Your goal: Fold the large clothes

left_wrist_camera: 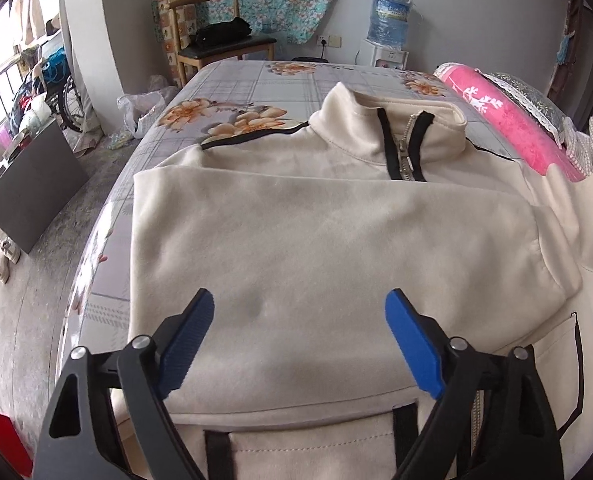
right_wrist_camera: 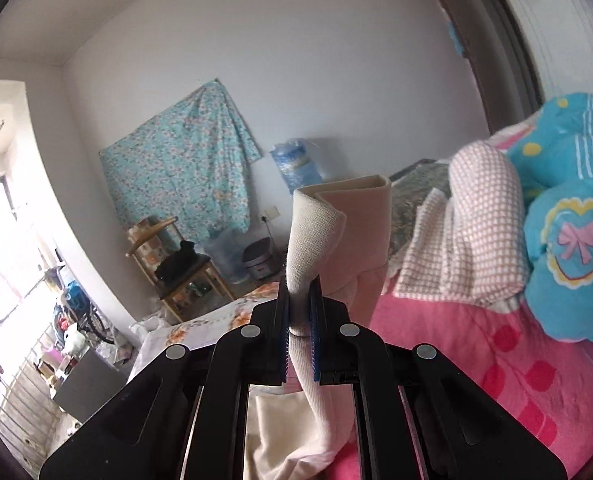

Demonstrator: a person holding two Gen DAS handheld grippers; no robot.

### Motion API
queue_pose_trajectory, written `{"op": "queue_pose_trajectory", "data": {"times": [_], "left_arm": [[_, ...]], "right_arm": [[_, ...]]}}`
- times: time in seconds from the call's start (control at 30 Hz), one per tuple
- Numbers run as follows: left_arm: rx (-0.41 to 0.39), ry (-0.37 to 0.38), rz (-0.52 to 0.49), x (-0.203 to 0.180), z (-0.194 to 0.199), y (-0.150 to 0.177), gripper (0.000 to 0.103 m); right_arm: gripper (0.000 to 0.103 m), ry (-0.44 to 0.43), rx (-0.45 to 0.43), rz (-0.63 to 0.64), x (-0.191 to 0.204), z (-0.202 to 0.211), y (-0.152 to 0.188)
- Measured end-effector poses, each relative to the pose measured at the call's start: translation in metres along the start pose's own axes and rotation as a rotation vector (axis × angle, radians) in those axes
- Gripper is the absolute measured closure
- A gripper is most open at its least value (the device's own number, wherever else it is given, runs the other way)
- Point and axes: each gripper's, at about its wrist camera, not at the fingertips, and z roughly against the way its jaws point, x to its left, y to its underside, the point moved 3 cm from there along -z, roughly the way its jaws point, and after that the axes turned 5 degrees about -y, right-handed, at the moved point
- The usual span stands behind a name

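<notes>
A cream zip-up jacket (left_wrist_camera: pixel 296 220) with black trim lies on the bed, collar toward the far end, one sleeve folded across its chest. My left gripper (left_wrist_camera: pixel 298 312) hovers open just above the folded sleeve, near the jacket's hem. My right gripper (right_wrist_camera: pixel 300 304) is shut on the ribbed cuff of the jacket's other sleeve (right_wrist_camera: pixel 320 232) and holds it up in the air, above the pink blanket. The rest of that sleeve hangs down below the fingers.
The bed has a grey floral sheet (left_wrist_camera: pixel 232 92). A pink blanket (right_wrist_camera: pixel 476 360), a checked towel (right_wrist_camera: pixel 472 232) and a blue quilt (right_wrist_camera: pixel 568 240) lie on its right side. A wooden chair (left_wrist_camera: pixel 216 44) and a water dispenser (left_wrist_camera: pixel 388 32) stand beyond the bed. A grey box (left_wrist_camera: pixel 32 188) stands on the floor to the left.
</notes>
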Motion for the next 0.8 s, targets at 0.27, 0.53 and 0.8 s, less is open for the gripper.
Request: {"op": "queue_pose_trajectory", "data": {"times": [0.27, 0.53, 0.8], "left_arm": [[0.067, 0.096, 0.146, 0.042, 0.004, 0.022, 0.077], [0.077, 0.161, 0.218, 0.064, 0.005, 0.035, 0.092], [0.074, 0.205, 0.251, 0.077, 0.008, 0.043, 0.092]], "right_arm": [[0.096, -0.147, 0.040, 0.145, 0.094, -0.013, 0.031], [0.096, -0.308, 0.146, 0.266, 0.192, -0.033, 0.096], [0.050, -0.333, 0.522, 0.448, 0.269, -0.090, 0.257]]}}
